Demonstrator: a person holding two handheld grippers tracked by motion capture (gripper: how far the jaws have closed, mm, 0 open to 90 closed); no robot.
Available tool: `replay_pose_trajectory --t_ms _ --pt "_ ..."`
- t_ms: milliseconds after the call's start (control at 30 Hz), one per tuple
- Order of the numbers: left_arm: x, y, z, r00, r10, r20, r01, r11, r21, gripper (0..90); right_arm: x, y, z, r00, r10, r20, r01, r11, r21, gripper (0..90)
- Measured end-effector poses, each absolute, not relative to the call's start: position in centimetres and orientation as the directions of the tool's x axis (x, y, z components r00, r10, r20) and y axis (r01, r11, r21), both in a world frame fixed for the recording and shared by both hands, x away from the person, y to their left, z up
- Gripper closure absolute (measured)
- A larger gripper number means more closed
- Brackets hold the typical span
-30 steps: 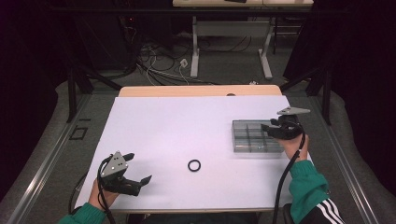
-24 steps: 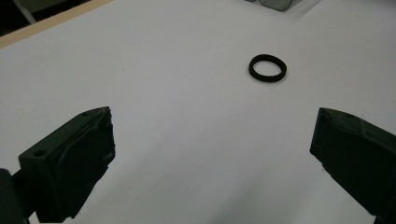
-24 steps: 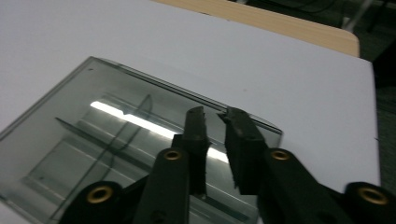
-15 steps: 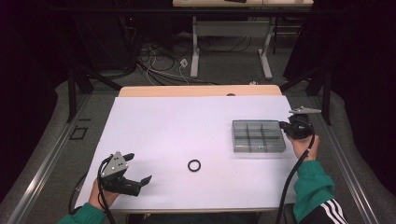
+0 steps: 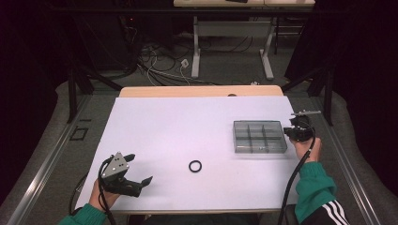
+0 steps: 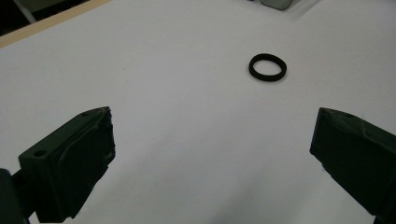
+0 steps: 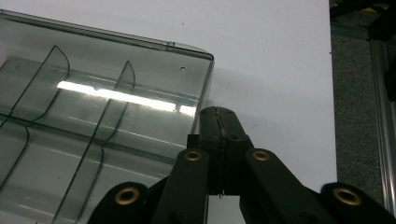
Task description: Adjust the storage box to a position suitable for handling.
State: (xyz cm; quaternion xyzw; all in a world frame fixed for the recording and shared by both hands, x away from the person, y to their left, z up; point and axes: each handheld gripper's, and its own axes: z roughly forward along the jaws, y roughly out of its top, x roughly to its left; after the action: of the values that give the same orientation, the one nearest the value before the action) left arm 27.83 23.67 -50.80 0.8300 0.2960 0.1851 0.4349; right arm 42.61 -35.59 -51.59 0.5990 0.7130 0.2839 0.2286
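Now the left hand-held gripper [image 5: 140, 183] sits low over the white bench [image 5: 187, 131], its two blocky, matte black jaws spread wide with nothing between them. Ahead of it and a little to its right, well apart from the jaw tips, a small black ring [image 6: 267, 67] lies flat on the smooth bench top; it is a plain closed band with a dull, rubbery-looking surface and an open middle through which the white shows.

The right hand-held gripper [image 7: 218, 122] has its jaws pressed together, the tips meeting in a thin seam and holding nothing. Brass-coloured pivot pins sit in its black linkage arms. Its tips rest just beside the near corner of a clear, smoky-grey plastic organiser box [image 7: 102, 107], at the box's wall; whether they touch it cannot be told. The box is rectangular with rounded corners, split by thin curved-topped dividers into compartments, and its glossy surface catches a bright strip of reflected light. Seen from above, the box lies to the left of this gripper, near the bench's right edge.
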Motion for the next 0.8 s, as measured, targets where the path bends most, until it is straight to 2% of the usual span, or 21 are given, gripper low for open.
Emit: replay_pose_trajectory --t_ms 800 --pt "27.80 23.65 -50.79 0.755 0.654 0.050 0.332 -0.448 0.830 0.0 42.72 -35.52 -52.22 -0.140 0.990 0.030 0.769 0.090 0.633 90.0"
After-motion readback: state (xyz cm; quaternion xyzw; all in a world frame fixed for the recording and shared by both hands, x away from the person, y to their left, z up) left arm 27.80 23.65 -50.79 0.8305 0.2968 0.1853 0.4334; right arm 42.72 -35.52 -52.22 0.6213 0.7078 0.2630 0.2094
